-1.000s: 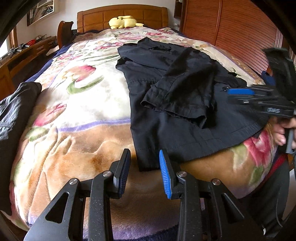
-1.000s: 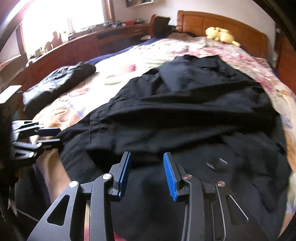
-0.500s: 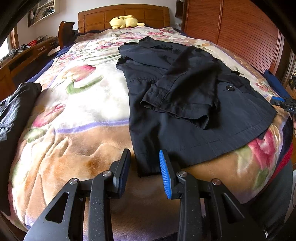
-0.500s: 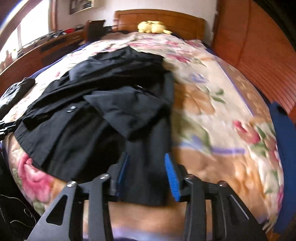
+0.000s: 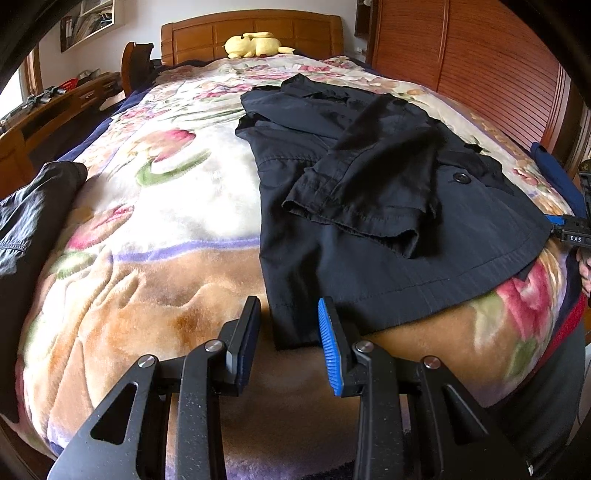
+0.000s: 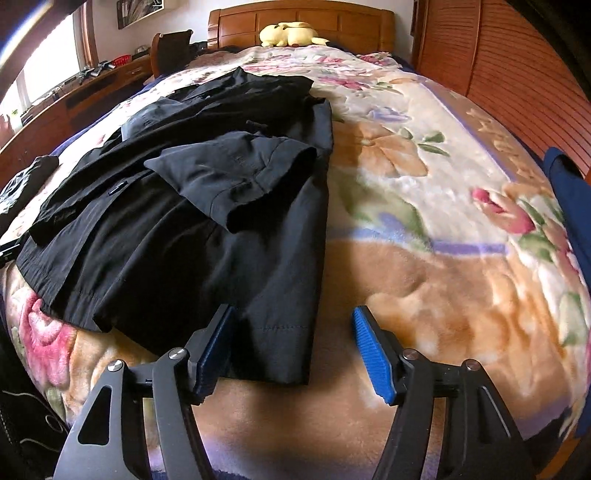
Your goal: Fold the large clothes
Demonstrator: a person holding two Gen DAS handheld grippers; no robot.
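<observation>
A black jacket (image 5: 351,266) (image 6: 184,240) lies flat on the floral blanket (image 5: 166,221) (image 6: 424,258), both sleeves folded over its front. My left gripper (image 5: 288,317) hovers at the hem's left corner. That corner lies between the fingers, with a gap at the left pad. At the hem's other corner my right gripper (image 6: 291,325) has its jaws opening wide. The fabric corner lies loose between them, near the left pad (image 6: 214,343), and the right pad stands well clear. The right gripper's tip (image 5: 570,229) also shows at the jacket's far right edge.
A yellow plush toy (image 5: 258,44) (image 6: 290,33) rests at the wooden headboard. Another dark garment (image 5: 33,206) lies on the bed's left edge, and a blue cloth (image 6: 569,192) on the right. A slatted wooden wardrobe (image 5: 461,62) flanks the right side, a desk (image 5: 55,107) the left.
My right gripper swung from above the jacket's middle to its right hem corner, and its jaws spread wider. The left gripper stayed where it was.
</observation>
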